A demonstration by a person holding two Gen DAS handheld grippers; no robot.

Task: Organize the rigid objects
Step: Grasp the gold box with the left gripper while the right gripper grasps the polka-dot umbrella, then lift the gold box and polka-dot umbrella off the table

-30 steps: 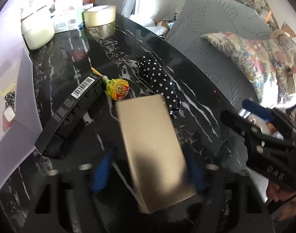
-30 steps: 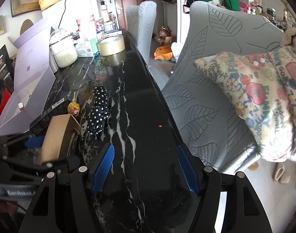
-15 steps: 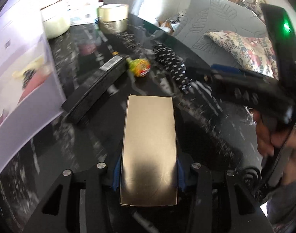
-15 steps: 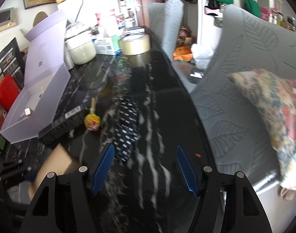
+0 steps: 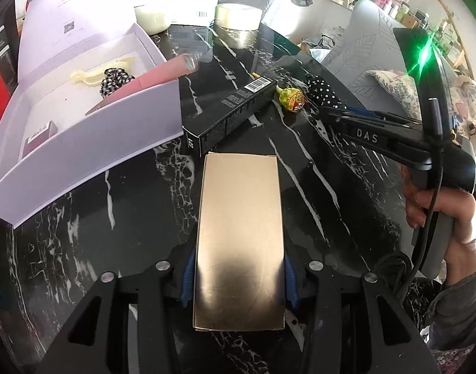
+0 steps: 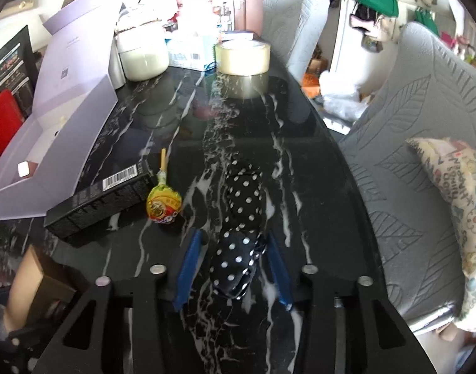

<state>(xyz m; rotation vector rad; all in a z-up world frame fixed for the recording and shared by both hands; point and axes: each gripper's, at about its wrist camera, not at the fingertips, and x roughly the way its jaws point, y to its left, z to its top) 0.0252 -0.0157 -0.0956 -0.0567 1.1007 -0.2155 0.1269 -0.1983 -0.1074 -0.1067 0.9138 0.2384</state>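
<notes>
A: What does the left gripper [image 5: 238, 277] have, nearest its camera?

B: A gold box [image 5: 240, 237], clamped between the blue pads [image 5: 188, 275] at its near end. Its long axis runs along the fingers, 6 to 12 o'clock, flat face up, far end over the black marble table [image 5: 113, 193].

A: And just past that end?

B: A long black box [image 5: 230, 113] with a barcode, lying on the table, its long axis slanting from 7 toward 1 o'clock. Its near corner sits just beyond the gold box's far edge; whether they touch cannot be told.

A: The right gripper [image 6: 233, 263]?

B: Its jaws stand apart, blue pads [image 6: 188, 265] on either side of a black polka-dot cloth [image 6: 242, 224] without pressing it. The cloth lies on the table between the fingers, stretching away toward 12 o'clock, near end inside the gap.

A: What lies left of it?

B: A lollipop [image 6: 163, 201] at 10 o'clock from the right gripper, stick pointing away toward 12, head beside the black box's barcode end.

A: Farther out?

B: An open lilac box [image 5: 91, 131] at 10 o'clock in the left wrist view, holding a checked scrunchie [image 5: 116, 81], a pink tube and a small carton. At the far end of the table, a tape roll [image 6: 242, 56] at 12 o'clock, and a white pot [image 6: 143, 57] to its left.
</notes>
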